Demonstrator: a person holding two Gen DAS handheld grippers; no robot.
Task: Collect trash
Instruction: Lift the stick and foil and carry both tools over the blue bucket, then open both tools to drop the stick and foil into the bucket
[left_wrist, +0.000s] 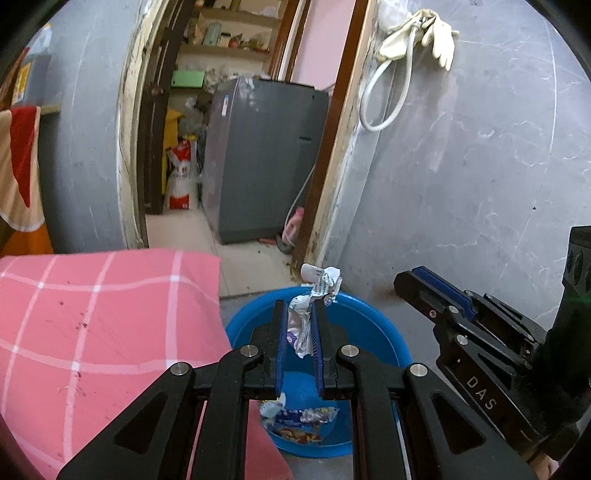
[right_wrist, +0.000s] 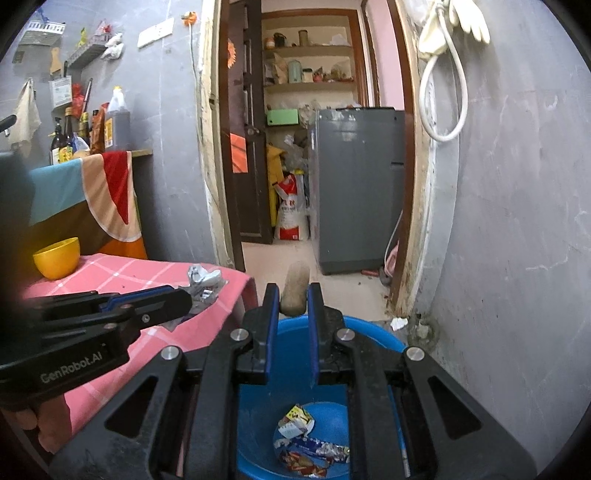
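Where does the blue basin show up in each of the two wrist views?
Left wrist view: blue basin sits bottom centre, behind the left hand-held gripper.
Right wrist view: blue basin sits bottom centre, below the right hand-held gripper.
Shared landmark: grey washing machine through the doorway.

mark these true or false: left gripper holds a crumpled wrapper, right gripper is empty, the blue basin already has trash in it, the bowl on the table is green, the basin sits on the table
1. The left gripper holds a crumpled wrapper. True.
2. The right gripper is empty. False: its fingers grip a brown lumpy object.
3. The blue basin already has trash in it. True: several wrappers lie at its bottom.
4. The bowl on the table is green. False: it is yellow.
5. The basin sits on the table. False: it sits on the floor beside the pink checked tablecloth.
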